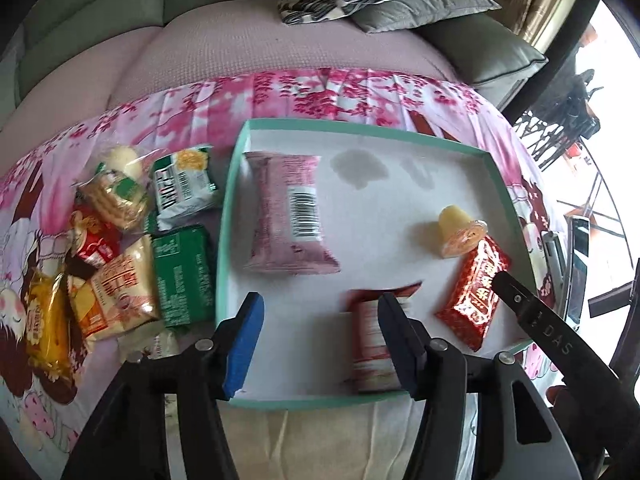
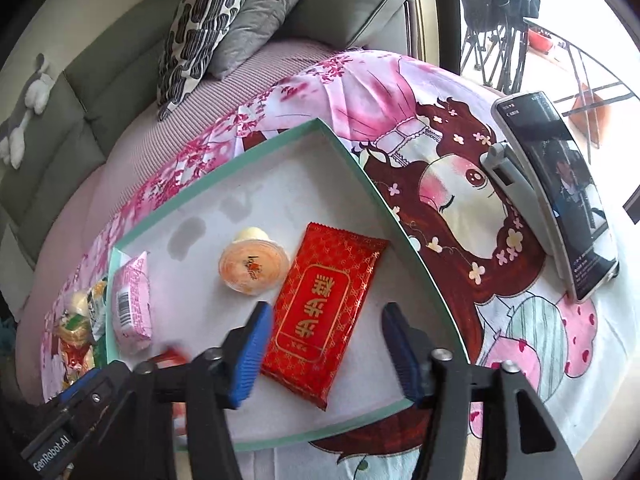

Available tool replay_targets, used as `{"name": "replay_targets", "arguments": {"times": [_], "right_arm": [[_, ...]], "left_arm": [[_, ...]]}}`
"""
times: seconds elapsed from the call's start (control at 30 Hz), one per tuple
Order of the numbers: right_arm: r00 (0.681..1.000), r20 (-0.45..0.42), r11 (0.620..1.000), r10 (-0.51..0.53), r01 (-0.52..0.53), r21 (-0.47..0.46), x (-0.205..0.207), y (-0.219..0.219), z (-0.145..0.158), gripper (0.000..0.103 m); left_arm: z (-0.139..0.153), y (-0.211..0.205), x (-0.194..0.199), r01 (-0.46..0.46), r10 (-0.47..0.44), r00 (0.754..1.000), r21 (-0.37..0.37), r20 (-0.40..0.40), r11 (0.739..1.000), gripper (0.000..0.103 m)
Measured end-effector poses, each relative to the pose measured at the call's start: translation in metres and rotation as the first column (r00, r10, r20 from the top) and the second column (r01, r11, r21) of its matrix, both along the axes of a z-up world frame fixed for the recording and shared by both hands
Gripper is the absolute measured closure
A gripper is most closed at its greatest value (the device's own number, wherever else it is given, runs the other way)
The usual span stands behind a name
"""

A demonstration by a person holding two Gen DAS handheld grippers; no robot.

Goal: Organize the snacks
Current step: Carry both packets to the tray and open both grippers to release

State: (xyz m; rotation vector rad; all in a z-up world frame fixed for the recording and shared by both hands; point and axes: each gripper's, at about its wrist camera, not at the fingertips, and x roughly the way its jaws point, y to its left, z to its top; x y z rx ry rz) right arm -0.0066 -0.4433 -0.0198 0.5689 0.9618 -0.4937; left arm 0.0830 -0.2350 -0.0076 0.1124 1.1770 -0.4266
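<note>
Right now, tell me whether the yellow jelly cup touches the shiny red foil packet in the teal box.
Touching. The left wrist view shows the jelly cup's orange lid rim against the red foil packet's top corner.

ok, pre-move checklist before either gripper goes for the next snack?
1. Left gripper empty: ok, jaws apart, nothing between the pads.
2. Right gripper empty: ok, jaws apart above the red packet, pads not pressing it.
3. Red-and-white packet settled in the tray: cannot tell, it shows blurred.
4. Free tray floor for more: ok, bare white patch between the pink packet and the jelly cup.
5. Snack pile left of the tray in view: ok.
6. Phone on its stand clear of the tray: ok.
</note>
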Motion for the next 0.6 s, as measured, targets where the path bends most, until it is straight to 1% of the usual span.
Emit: {"name": "replay_targets", "arguments": {"times": [0.07,0.17,0.33,0.4,0.47,0.6], "right_arm": [[1.000,-0.014,1.000,0.012,-0.013,-0.014,0.001,0.004,0.000,0.027],[0.999,-0.019,0.999,0.038,-0.039,-0.030,0.003,0.011,0.001,0.019],[0.995,-0.015,0.994,0.095,-0.095,-0.047,0.009,0.025,0.004,0.010],[0.994,-0.012,0.992,0.112,-0.112,-0.051,0.011,0.031,0.005,0.008],[0.992,-0.010,0.990,0.128,-0.128,-0.052,0.013,0.035,0.005,0.003],[0.989,-0.014,0.987,0.147,-0.147,-0.066,0.016,0.042,0.007,0.001]], "left_arm": [[0.000,0.006,0.001,-0.020,0.020,1.000,0.005,0.006,1.000,0.036],[0.000,0.017,0.003,-0.058,0.058,0.998,0.023,0.022,0.998,0.030],[-0.009,0.036,0.009,-0.126,0.125,0.992,0.064,0.022,0.990,0.026],[-0.013,0.043,0.011,-0.150,0.149,0.989,0.083,0.022,0.985,0.025],[-0.015,0.050,0.013,-0.170,0.169,0.985,0.090,0.023,0.981,0.022],[-0.018,0.060,0.016,-0.205,0.204,0.979,0.103,0.022,0.973,0.021]]}}
